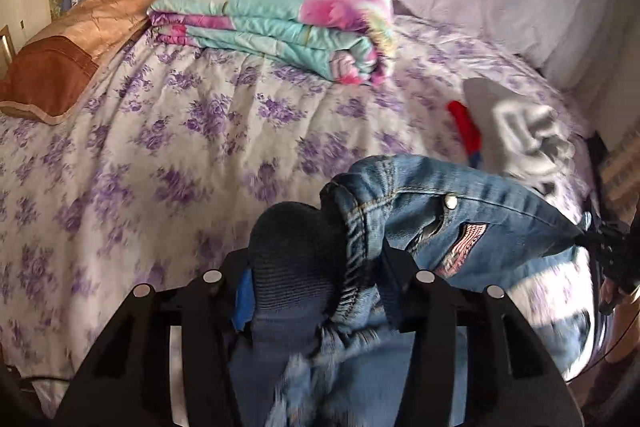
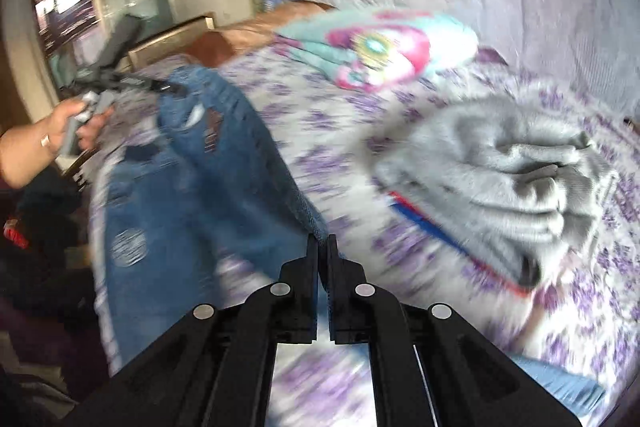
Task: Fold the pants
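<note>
Across the bed (image 1: 168, 131), both grippers, left (image 1: 320, 267) and right (image 2: 323, 247), are clamping jaws on the limp, heavy jeans (image 2: 192, 187), gripping waistband corners.

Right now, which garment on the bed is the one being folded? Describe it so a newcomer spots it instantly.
Start from the bed with the purple-flowered cover. On its near side, the blue jeans hang between the left tongs and the right tongs. They are the only denim, with a flag patch, unlike the grey sweater and the folded turquoise quilt.

Right tool (image 2: 323, 247) pinched on blue jeans (image 2: 192, 179) edge, grey garment (image 2: 500, 179) beside, floral bedspread (image 2: 328, 143)
</note>
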### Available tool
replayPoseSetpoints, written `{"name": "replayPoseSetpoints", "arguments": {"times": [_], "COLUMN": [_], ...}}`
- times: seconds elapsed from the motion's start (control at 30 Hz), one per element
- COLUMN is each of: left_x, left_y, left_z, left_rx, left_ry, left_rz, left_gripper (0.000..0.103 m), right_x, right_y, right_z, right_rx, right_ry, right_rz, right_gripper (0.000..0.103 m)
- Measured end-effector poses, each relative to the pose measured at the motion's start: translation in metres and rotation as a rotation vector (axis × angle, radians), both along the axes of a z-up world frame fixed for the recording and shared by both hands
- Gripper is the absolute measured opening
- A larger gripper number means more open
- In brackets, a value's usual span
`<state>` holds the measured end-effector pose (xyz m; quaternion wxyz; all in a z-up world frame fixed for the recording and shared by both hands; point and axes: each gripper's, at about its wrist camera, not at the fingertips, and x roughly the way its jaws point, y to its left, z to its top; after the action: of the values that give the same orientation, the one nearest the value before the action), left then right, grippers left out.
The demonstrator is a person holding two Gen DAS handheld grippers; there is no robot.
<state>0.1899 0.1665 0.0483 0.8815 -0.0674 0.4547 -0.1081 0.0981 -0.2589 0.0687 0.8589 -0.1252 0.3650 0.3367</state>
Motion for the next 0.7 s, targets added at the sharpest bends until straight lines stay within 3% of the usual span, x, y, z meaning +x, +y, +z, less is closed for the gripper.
{"name": "replayPoseSetpoints", "arguments": {"times": [0.1,0.17,0.23,0.4,0.6,0.7], "left_x": [-0.037,-0.061,-0.08,-0.114,-0.136,-0.139], "left_y": [0.007,0.015,0.028,0.044,0.047,0.062], "left_z": [0.004,-0.002,-0.013,-0.042,-0.038,-0.032], "left_rx": [-0.008,-0.006,-0.044,-0.086,-0.079,-0.174], "left_ry": [0.004,0.041,0.1,0.249,0.299,0.297], "left_rz": [-0.038,-0.06,-0.071,-0.074,-0.072,-0.024], "left_gripper": [0.054,0.072,0.078,0.078,0.078,0.078], "right_x": [-0.066,-0.103,-0.131,-0.151,-0.159,-0.156], "right_y": [0.008,0.021,0.033,0.037,0.032,0.031], "right_z": [-0.001,-0.022,-0.05,-0.106,-0.097,-0.097], "right_rx": [0.029,0.03,-0.003,0.003,0.058,0.066], "right_ry": [-0.005,0.033,0.07,0.133,0.076,0.075], "right_rz": [0.046,0.078,0.095,0.012,-0.025,-0.025], "right_gripper": [0.004,0.004,0.004,0.005,0.004,0.004]}}
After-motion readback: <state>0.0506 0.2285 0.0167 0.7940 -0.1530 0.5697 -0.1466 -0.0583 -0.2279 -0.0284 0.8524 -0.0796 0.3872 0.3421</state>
